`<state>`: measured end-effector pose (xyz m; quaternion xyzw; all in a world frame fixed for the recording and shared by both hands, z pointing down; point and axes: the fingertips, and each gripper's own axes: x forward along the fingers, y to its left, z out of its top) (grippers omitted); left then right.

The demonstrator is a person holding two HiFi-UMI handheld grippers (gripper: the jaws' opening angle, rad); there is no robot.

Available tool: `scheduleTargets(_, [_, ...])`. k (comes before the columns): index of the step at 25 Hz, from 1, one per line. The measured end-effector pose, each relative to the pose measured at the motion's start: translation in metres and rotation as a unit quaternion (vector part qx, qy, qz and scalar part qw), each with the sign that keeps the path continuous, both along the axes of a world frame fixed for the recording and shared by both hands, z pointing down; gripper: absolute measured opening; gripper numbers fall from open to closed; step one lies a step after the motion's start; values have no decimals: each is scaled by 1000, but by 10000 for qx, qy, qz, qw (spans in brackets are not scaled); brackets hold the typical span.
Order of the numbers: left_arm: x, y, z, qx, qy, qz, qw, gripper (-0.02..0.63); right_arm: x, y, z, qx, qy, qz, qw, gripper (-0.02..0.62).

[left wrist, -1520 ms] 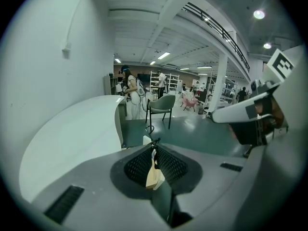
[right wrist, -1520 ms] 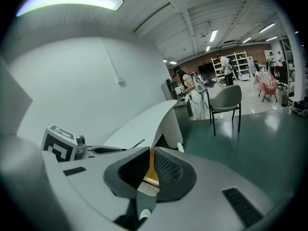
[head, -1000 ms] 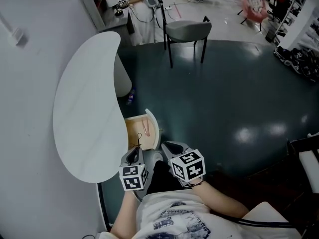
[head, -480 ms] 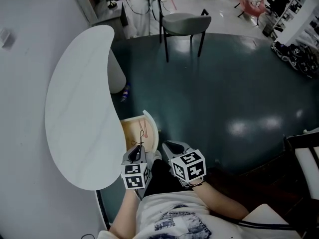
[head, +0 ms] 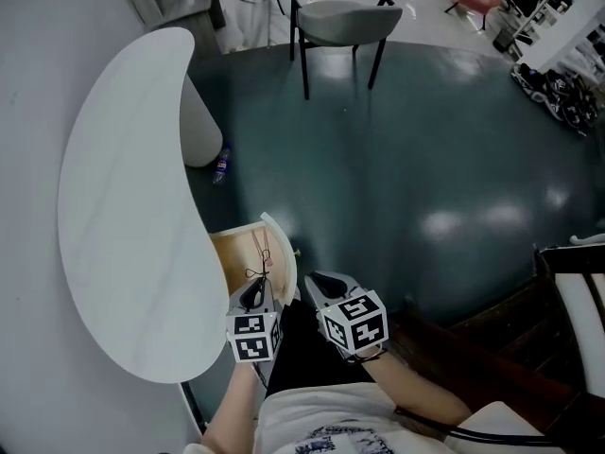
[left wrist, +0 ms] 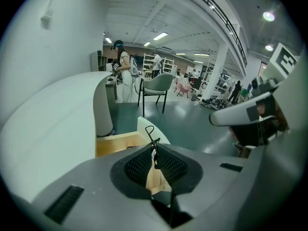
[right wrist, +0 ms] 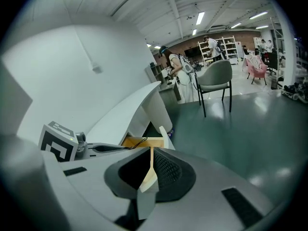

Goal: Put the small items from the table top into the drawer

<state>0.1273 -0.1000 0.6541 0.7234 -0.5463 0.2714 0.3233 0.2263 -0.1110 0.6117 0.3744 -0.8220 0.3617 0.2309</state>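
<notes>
Left tongs (left wrist: 154, 149) are clamping a small black clip (left wrist: 154, 141): dark body pinched between the pad tips, thin wire loop sticking up past them. Clip is hanging over the near end of the open drawer (head: 282, 258), close to its white front panel. Drawer is sticking out from under the counter's (head: 123, 206) curved edge, showing pale wood inside, with a thin reddish item (head: 264, 246) lying on the bottom. Right tongs (right wrist: 150, 150) are sitting closed with nothing between the pads, just beside the left ones.
</notes>
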Motion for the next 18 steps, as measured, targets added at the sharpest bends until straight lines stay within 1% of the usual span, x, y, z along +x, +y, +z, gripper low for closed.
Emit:
scheduleTargets(5, [1,-8,35,-147,68,-9,9999,49,-3,-16,34,-96,-44,120,9999,35])
scheduleTargets(10, [-1,-16,67,-245,32,-9,9997,49,-3,-20,71,-258,-70,235,9994,35])
scheduleTargets(18, [-3,-29,96,-385,-24,-11,9993,49,1,-19,103,-466,-87,307,9984,35])
